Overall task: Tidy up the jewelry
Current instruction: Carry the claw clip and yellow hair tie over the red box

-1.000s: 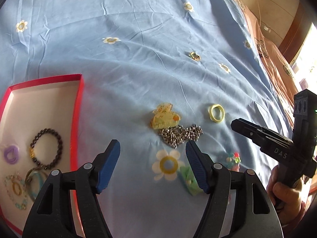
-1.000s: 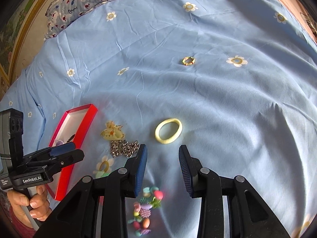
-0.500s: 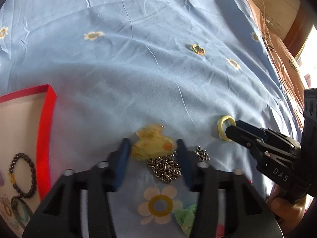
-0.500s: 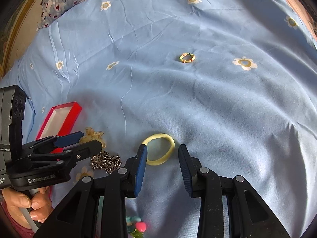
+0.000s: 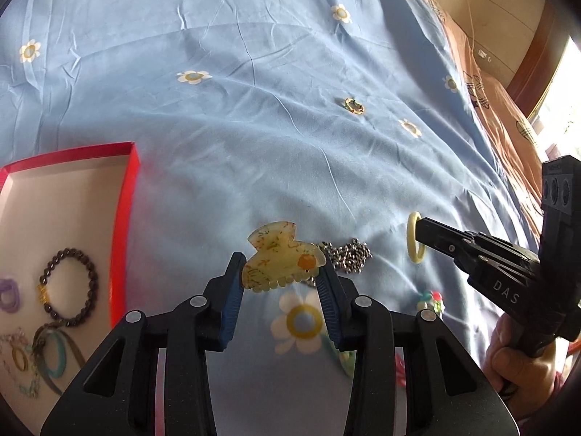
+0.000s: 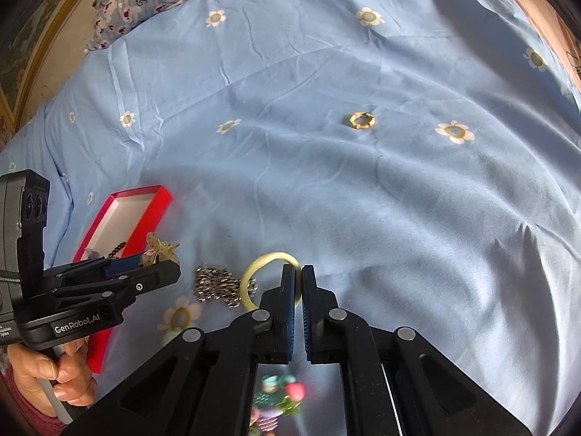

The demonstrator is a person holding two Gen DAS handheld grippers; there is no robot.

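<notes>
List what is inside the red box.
Inside the red box: a dark bead bracelet, a purple ring, teal and gold hoops. The left gripper hides its near corner.

Each camera sits on its own handheld gripper and looks forward along the jaws, down at a shallow angle onto the bed [image 5: 254, 138]. The left wrist view is close above the sheet, with the red box [image 5: 125, 196] at its left edge and the right gripper [image 5: 421, 230] entering from the right. The right wrist view faces the same way; the left gripper [image 6: 159, 265] enters from its left. Both views share the box, the silver chain [image 5: 348, 254], the yellow ring [image 6: 268, 279] and the small beaded ring [image 6: 359, 120] farther off.
</notes>
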